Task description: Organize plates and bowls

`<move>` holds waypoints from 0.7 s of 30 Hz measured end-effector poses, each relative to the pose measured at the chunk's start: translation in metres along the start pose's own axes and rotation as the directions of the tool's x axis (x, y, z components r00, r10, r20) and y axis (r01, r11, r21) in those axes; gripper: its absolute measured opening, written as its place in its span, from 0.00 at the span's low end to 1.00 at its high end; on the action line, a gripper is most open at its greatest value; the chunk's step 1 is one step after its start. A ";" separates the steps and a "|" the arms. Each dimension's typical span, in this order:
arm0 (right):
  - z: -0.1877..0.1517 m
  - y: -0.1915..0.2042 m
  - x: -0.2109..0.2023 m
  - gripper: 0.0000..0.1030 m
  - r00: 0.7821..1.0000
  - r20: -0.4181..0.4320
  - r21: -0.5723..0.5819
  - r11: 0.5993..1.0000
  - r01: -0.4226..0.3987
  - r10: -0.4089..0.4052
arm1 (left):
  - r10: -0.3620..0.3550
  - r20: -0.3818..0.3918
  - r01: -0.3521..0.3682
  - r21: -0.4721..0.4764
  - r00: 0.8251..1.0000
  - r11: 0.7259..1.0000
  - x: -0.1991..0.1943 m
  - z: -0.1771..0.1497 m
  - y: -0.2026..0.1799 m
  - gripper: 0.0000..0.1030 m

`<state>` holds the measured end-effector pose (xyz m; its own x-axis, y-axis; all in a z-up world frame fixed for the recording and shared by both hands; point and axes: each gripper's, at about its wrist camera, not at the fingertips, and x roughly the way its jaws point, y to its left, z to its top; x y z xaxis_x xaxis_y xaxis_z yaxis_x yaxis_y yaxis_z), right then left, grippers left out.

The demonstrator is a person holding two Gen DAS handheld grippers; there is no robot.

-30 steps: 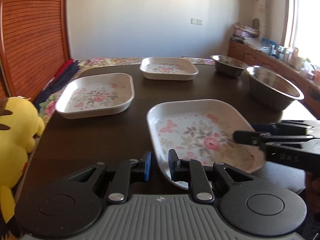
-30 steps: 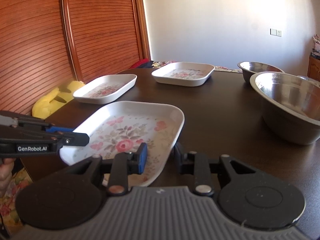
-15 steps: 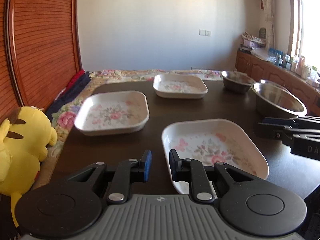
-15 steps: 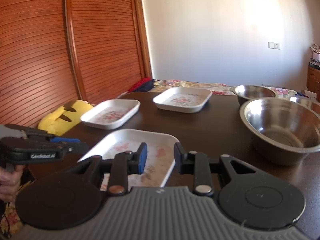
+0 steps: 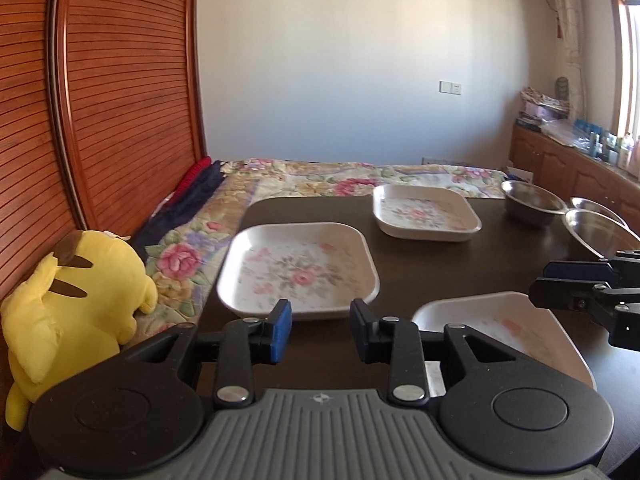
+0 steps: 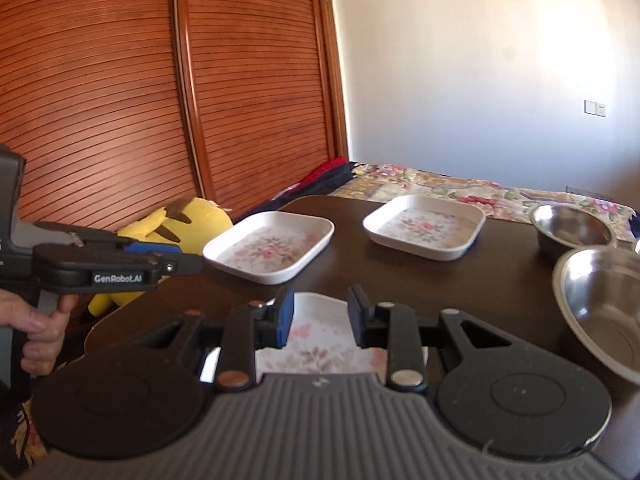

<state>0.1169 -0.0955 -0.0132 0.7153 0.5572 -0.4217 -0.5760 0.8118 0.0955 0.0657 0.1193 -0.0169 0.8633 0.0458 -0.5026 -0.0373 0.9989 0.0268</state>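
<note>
Three white rectangular plates with rounded corners and raised rims lie flat on the dark wooden table (image 5: pixel 400 272); each bears a pink floral print on a smooth glossy face. The near plate (image 5: pixel 500 320) lies close under both grippers, partly hidden by them; its long axis cannot be told. The middle plate (image 5: pixel 298 268) lies toward the table's left edge; the far plate (image 5: pixel 426 212) lies at the far edge, its long axis running left to right in the left wrist view. All three plates hold nothing.

Two round stainless-steel bowls stand on the right side: the small bowl (image 6: pixel 572 228) at the far edge, the large bowl (image 6: pixel 600 304) nearer; both are upright and hold nothing.

The left gripper (image 5: pixel 320 330) has its jaws opening, with a moderate gap and nothing between the blue pads; a hand (image 6: pixel 38 332) grips its handle. The right gripper (image 6: pixel 320 320) has its jaws narrowly apart and grips nothing.

A yellow plush toy (image 5: pixel 68 304) sits left of the table, beside a slatted wooden door (image 6: pixel 120 100).
</note>
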 end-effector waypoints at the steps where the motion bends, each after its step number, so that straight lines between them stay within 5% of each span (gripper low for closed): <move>1: 0.002 0.001 0.003 0.31 1.000 -0.001 -0.004 1.000 -0.004 0.004 | 0.006 -0.001 -0.006 -0.005 1.000 1.000 0.003 0.002 0.003 0.39; 15: 0.034 0.004 0.051 0.31 0.998 -0.038 -0.034 0.998 -0.051 0.050 | 0.027 -0.020 -0.028 -0.037 0.999 0.999 0.047 0.017 0.033 0.44; 21: 0.039 0.003 0.074 0.37 0.996 -0.080 -0.034 0.998 -0.048 0.045 | 0.014 -0.027 -0.015 -0.040 1.000 0.999 0.068 0.020 0.043 0.54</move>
<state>0.1835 -0.0451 -0.0086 0.6550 0.5774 -0.4875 -0.6228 0.7778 0.0846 0.1335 0.1652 -0.0325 0.8489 0.0595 -0.5253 -0.0702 0.9975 -0.0005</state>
